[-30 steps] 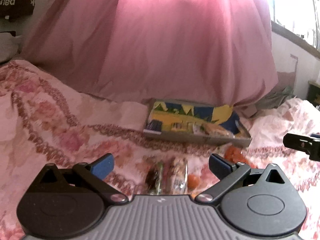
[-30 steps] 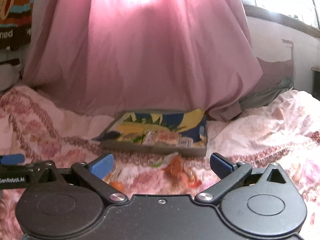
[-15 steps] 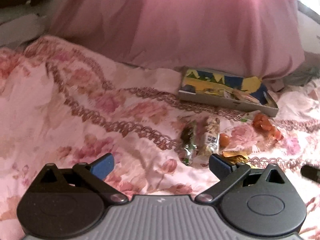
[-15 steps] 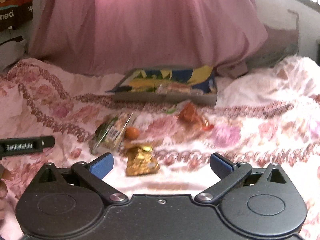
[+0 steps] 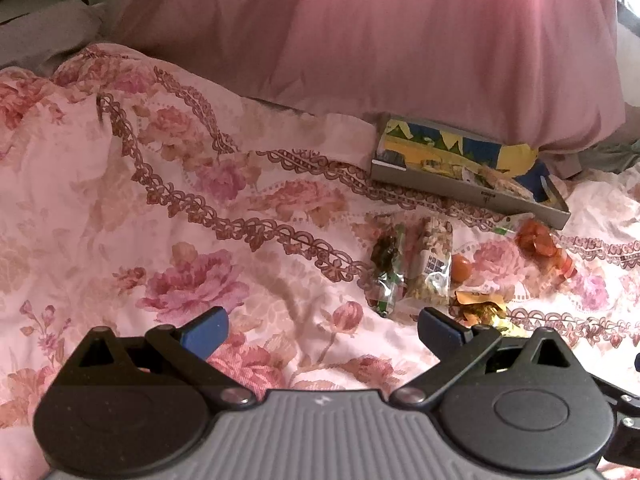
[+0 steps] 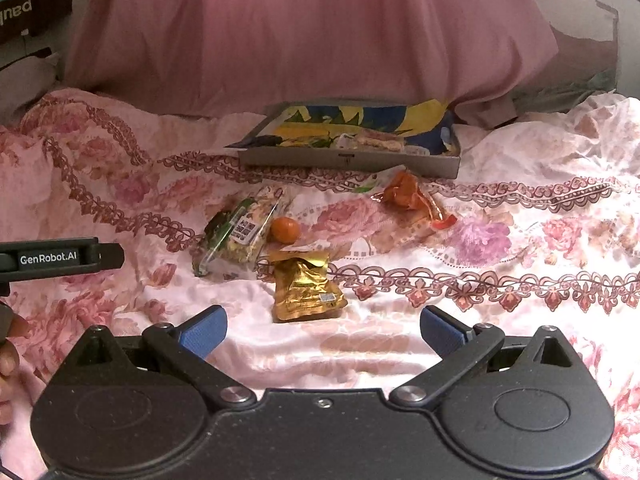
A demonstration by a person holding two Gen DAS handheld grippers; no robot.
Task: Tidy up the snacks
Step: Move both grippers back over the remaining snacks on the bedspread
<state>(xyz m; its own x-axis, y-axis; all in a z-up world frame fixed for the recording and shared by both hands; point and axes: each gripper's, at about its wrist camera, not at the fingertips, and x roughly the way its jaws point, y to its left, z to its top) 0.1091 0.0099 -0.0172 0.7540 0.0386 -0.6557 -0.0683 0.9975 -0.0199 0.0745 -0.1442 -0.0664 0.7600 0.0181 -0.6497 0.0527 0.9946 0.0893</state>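
Loose snacks lie on a floral bedspread [image 6: 520,264]. A gold foil packet [image 6: 306,290] lies just ahead of my right gripper [image 6: 320,330], which is open and empty. Beyond it are a clear nut packet [image 6: 246,234] beside a green packet [image 6: 218,236], a small orange ball [image 6: 285,229] and an orange wrapper [image 6: 412,200]. A grey tray [image 6: 348,160] with a colourful liner holds a few snacks at the back. My left gripper [image 5: 322,330] is open and empty; the nut packet [image 5: 430,266], green packet [image 5: 386,270] and gold packet [image 5: 478,310] lie ahead to its right.
A pink curtain [image 6: 304,32] hangs behind the tray [image 5: 452,188]. The left gripper's side [image 6: 60,260] shows at the left edge of the right wrist view. Folded bedspread [image 5: 120,184] rises on the left.
Both grippers have tilted downward and pulled back. The snacks and bedspread now fill the views and the curtain has moved up. The gold packet has come into sight. Both stay open.
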